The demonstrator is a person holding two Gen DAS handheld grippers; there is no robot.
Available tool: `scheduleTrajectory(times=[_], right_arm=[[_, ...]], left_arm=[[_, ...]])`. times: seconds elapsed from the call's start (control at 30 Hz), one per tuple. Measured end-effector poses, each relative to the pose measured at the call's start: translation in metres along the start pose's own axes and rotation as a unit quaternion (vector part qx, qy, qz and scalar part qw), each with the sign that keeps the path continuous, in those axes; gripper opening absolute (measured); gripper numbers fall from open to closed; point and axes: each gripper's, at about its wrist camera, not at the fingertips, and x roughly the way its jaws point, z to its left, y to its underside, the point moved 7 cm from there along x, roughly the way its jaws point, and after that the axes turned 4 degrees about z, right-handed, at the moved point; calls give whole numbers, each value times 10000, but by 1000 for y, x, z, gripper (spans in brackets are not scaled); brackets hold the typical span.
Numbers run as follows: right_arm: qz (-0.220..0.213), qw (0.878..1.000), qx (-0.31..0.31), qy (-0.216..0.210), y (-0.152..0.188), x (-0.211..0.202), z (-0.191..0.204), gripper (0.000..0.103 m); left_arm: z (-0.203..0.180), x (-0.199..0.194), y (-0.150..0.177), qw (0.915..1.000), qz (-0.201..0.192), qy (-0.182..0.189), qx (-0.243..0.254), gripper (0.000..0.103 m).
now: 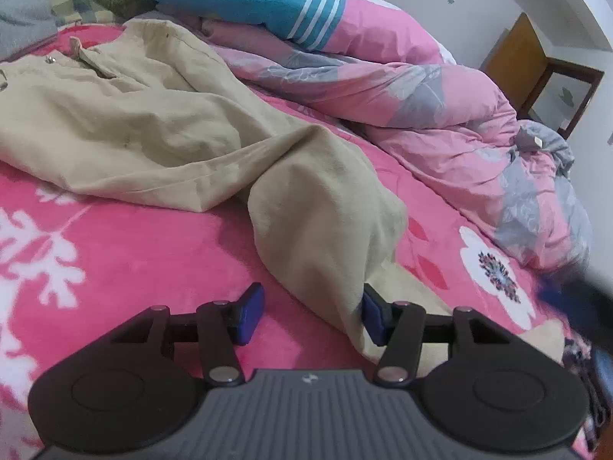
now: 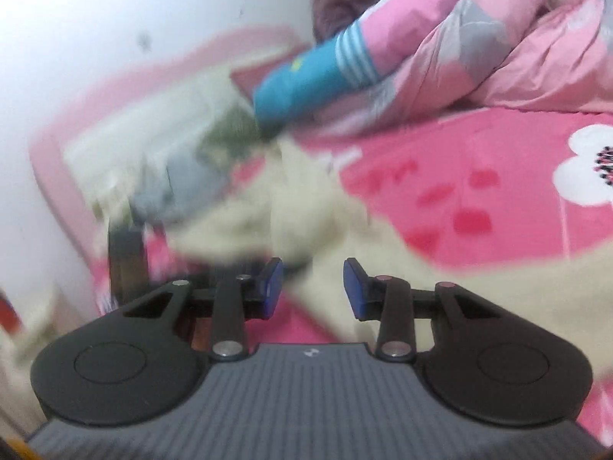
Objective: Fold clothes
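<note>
In the left wrist view our left gripper tilts down over the pink blanket, jaws apart, a beige trousers leg lying loose between the blue pads; the garment sprawls toward the upper left. In the blurred right wrist view our right gripper stands apart too, above beige cloth.

Light: soft, even indoor light, fairly bright; shadows faint.
Left wrist view: mostly sharp; a dark blurred smear at the right edge.
Right wrist view: heavy motion blur over the bed and beige trousers; wall washed out.
Edges: fisheye bending, dark corners.
</note>
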Motion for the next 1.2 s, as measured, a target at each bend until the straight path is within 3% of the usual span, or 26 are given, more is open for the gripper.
scheduleTrajectory(times=[0.17, 0.37, 0.53, 0.67, 0.73, 0.8, 0.9, 0.97, 1.07, 1.13, 1.2], right_arm=[[305, 9977, 338, -512, -32, 79, -7, 35], [1047, 9921, 454, -529, -26, 150, -17, 35], [1250, 9866, 488, -933, -1, 128, -2, 29], [1425, 9849, 181, -962, 16, 117, 16, 9], [1553, 9839, -52, -883, 25, 118, 25, 5], [1647, 9819, -260, -900, 35, 115, 37, 4], [1832, 9758, -730, -944, 59, 104, 59, 4], [2003, 9701, -1016, -915, 81, 96, 69, 4], [1978, 9734, -1036, -505, 107, 87, 67, 4], [1828, 9783, -829, -520, 109, 70, 66, 8], [1727, 9808, -685, -594, 108, 52, 64, 8]], left_arm=[[3, -6, 4, 9999, -51, 54, 100, 55], [9, -21, 6, 9997, -29, 216, 147, 56], [21, -49, 1, 9992, -224, 319, -11, 66], [31, -69, -8, 9980, -535, 286, -155, 66], [34, -78, -13, 9972, -638, 263, -285, 66], [32, -87, -17, 9964, -762, 294, -211, 66], [20, -93, -20, 9954, -866, 395, 134, 78], [9, -84, -15, 9955, -767, 331, 454, 79], [-4, -52, 3, 9962, -307, 73, 813, 77], [-6, -34, 17, 9949, -57, -124, 1002, 76], [-10, -28, 26, 9909, -125, -320, 1303, 77]])
